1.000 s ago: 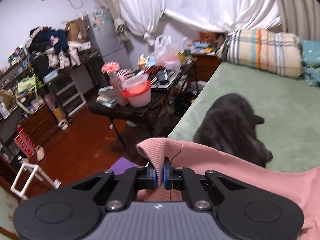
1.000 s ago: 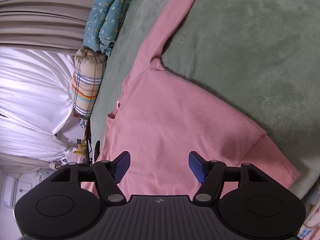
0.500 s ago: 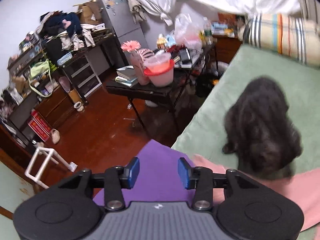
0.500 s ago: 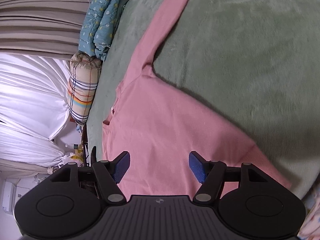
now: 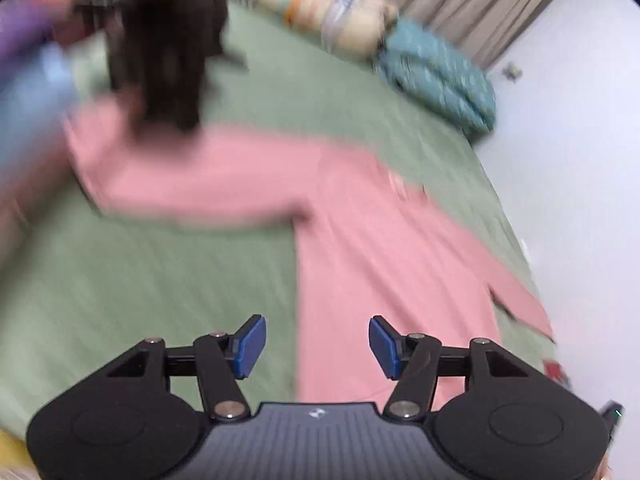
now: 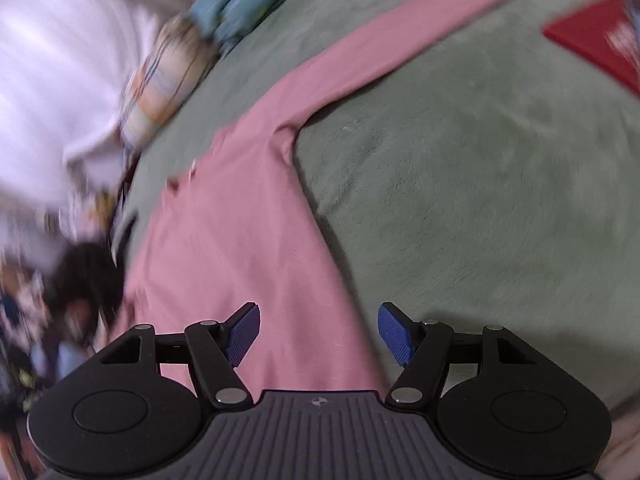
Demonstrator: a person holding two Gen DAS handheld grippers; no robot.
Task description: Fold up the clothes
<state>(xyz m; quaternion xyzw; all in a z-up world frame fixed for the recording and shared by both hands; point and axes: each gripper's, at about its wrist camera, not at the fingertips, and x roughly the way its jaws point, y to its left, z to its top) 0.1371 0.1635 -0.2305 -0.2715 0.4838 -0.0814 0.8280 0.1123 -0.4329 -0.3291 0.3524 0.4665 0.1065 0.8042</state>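
- The pink long-sleeved top (image 5: 384, 248) lies spread flat on the green bed cover (image 5: 140, 280). In the left wrist view its body runs from the lower centre of the frame up toward centre right.
- One sleeve (image 5: 192, 184) stretches out toward the left of that frame, roughly at a right angle to the body. The other sleeve (image 5: 520, 296) slants off toward the lower right edge.
- In the right wrist view the same top (image 6: 240, 240) has its long axis running from the bottom centre up and slightly left. A sleeve (image 6: 400, 36) reaches diagonally to the upper right of the frame.
- The left gripper (image 5: 317, 347) hangs over the body's left edge, its blue-padded jaws spread wide with nothing between them.
- The right gripper (image 6: 319, 334) sits above the body's right edge, jaws likewise wide apart and empty.
- A dark furry animal (image 5: 168, 52), heavily blurred, is at the upper left of the left wrist view, at the far end of the left sleeve.
- A plaid pillow (image 6: 168, 76) and a teal floral quilt (image 5: 436, 76) lie along the far side of the bed.
- A red triangular item (image 6: 596, 40) rests on the cover at the upper right of the right wrist view.
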